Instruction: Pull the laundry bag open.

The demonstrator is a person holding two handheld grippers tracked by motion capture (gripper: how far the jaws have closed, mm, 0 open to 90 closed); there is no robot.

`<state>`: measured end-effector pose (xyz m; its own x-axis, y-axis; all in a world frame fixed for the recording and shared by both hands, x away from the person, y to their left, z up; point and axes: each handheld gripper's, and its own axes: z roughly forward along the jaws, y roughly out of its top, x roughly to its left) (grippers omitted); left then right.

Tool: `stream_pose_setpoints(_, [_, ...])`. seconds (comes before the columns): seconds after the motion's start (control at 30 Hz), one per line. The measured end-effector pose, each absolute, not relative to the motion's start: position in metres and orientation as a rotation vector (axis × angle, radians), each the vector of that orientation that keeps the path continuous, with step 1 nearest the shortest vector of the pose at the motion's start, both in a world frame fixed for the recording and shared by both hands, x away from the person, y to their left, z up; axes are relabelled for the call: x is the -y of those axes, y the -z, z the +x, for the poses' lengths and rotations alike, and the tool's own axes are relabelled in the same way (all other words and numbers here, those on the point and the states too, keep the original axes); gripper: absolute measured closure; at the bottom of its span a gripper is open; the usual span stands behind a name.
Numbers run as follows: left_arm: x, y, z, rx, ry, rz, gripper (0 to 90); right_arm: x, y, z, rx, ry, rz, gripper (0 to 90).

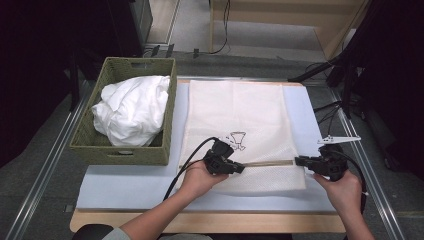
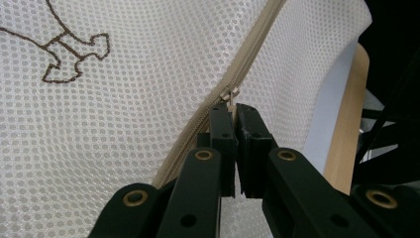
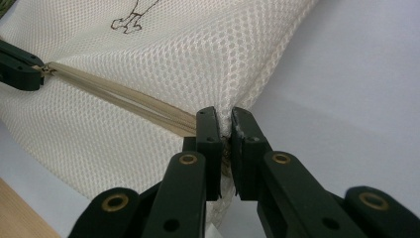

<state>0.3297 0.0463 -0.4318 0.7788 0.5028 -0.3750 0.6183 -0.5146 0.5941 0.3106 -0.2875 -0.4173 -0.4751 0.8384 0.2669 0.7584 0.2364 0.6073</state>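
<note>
A: Left claw [image 2: 233, 106]: jaws pressed together, pinching the zipper pull [image 2: 229, 94] of the mesh laundry bag [image 2: 124, 124]. Seen from the high view, the left claw [image 1: 235, 167] sits partway along the zipper line, nearer its left end.

B: Right claw?

A: Right claw [image 3: 225, 124] also pressed together, pinching the bag's mesh at the corner where the zipper [image 3: 124, 96] ends. From above, the right claw [image 1: 302, 161] is at the bag's right edge. It appears to serve as the anchor.

B: Zipper state?

A: Judgement only: between the two claws the zipper tapes look slightly parted in the right gripper view, so that stretch reads as open. Behind the pull, in the left gripper view, the teeth look joined. Cannot say from this whether the pull is meant to open or close.

B: Bag location?

A: Flat on the pale mat [image 1: 125, 185] on the bench [image 1: 210, 220], zipper near the person's edge, a brown line drawing [image 1: 237, 140] above it. The bag looks empty and flat.

B: Surroundings?

A: Woven basket [image 1: 100, 150] just left of the bag, holding bundled white cloth [image 1: 130, 110].

B: Left to do?

A: Likely the remaining zipper travel; loading the cloth, if intended, not yet begun.
</note>
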Motion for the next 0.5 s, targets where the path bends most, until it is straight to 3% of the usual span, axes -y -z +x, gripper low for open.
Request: stream_pose_setpoints(0.5, [-0.0532,0.431,0.3307,-0.843,0.229,2.208,88.0,0.2876,0.4163,0.3121,-2.378,-1.096,1.541,85.3])
